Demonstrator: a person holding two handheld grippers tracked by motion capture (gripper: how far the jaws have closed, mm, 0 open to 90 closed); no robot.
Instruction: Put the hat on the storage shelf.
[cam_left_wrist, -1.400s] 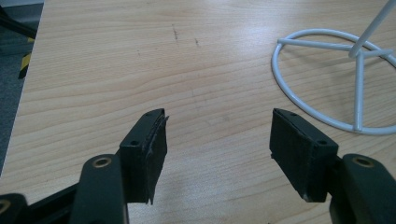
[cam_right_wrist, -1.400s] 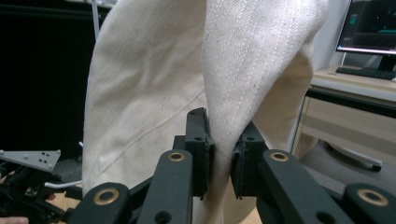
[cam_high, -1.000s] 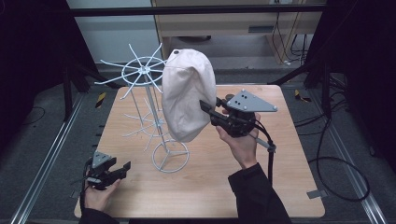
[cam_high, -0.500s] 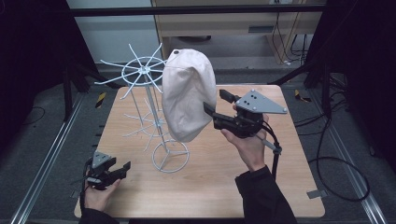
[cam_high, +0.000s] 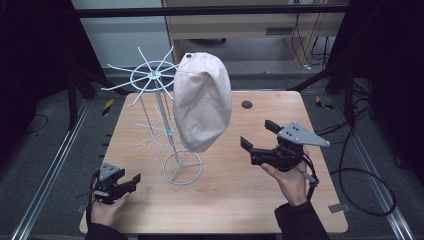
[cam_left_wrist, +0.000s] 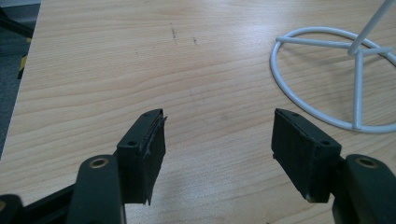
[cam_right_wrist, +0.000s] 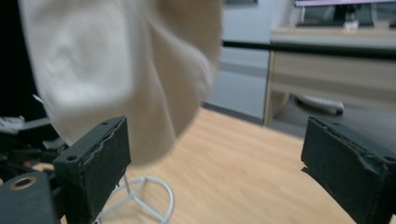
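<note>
- No brand, label or writing can be read on the cap (cam_high: 202, 102), on the rack or on either gripper.
- The cap is a pale cream fabric cap, soft and creased, with a small button at its crown near the top; in the right gripper view it appears blurred, as a pale mass at the upper left (cam_right_wrist: 121, 70).
- It hangs on the white wire hat rack (cam_high: 160, 115), caught on one of the spokes of the rack's upper wheel, over the middle of the wooden table (cam_high: 240, 200).
- Its long axis runs close to vertical: the crown end is up by the spoke wheel, and the lower, rounded end points down toward the rack's ring base (cam_high: 182, 167), hanging clear above it.
- The right gripper (cam_high: 260, 137) is held to the right of the cap, apart from it and lower than its middle, with the jaws pointing toward it.
- Its jaws have just been opening and now stand wide apart, with nothing between the pads.
- The left gripper (cam_high: 131, 181) rests low at the table's near left corner, just left of the ring base.
- Its jaws are spread wide over bare wood (cam_left_wrist: 219, 135) and grip nothing.
</note>
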